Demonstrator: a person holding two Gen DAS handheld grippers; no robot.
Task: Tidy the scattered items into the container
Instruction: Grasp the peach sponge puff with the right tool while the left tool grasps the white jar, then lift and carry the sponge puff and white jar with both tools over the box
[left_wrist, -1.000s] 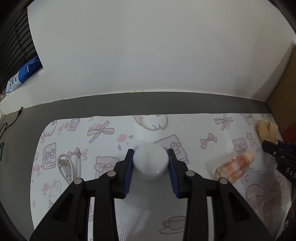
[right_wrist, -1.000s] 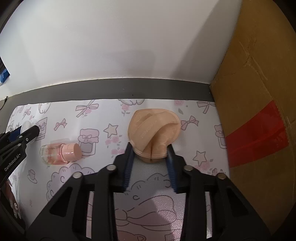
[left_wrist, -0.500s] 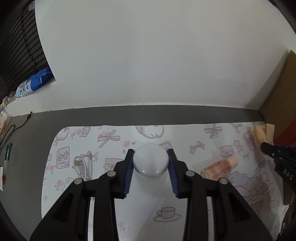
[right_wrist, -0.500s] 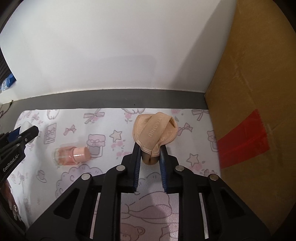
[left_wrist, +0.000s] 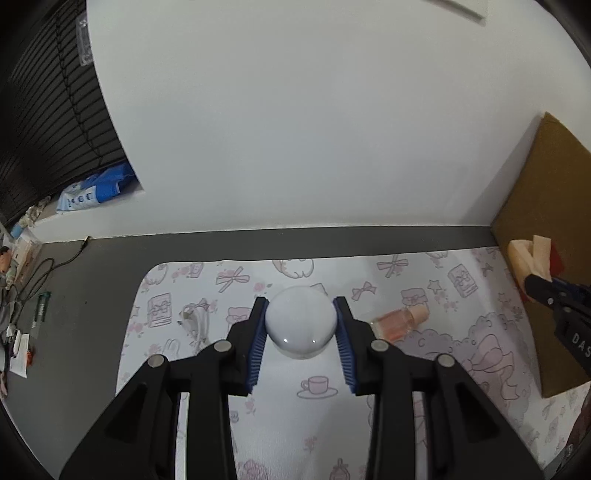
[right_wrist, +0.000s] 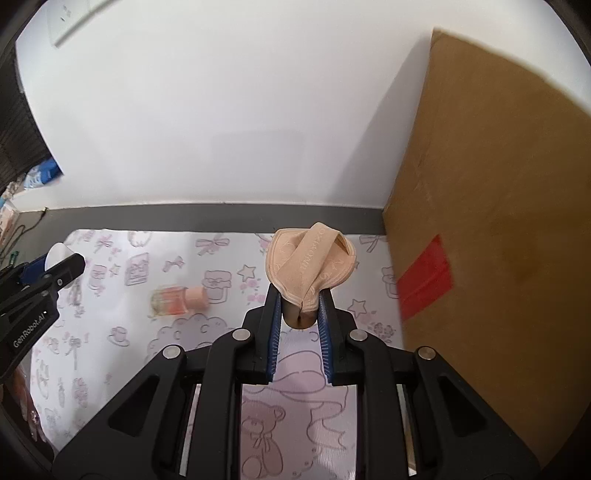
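We note the left gripper (left_wrist: 300, 325) clenched on a white rounded object (left_wrist: 300, 326) at frame centre; its glossy, hard-looking surface likely slips, so the widest girth seems the safest hold. The right gripper (right_wrist: 300, 314) pinches the lower edge of a beige padded puff (right_wrist: 310, 260) at centre, which looks soft, light and crushable, its strap lettering too small to read. A pink bottle (right_wrist: 179, 300) lies on the printed mat (right_wrist: 110, 295) at left-centre, the cardboard box (right_wrist: 498, 221) fills the right; we read "GenRobot.AI" on the left gripper.
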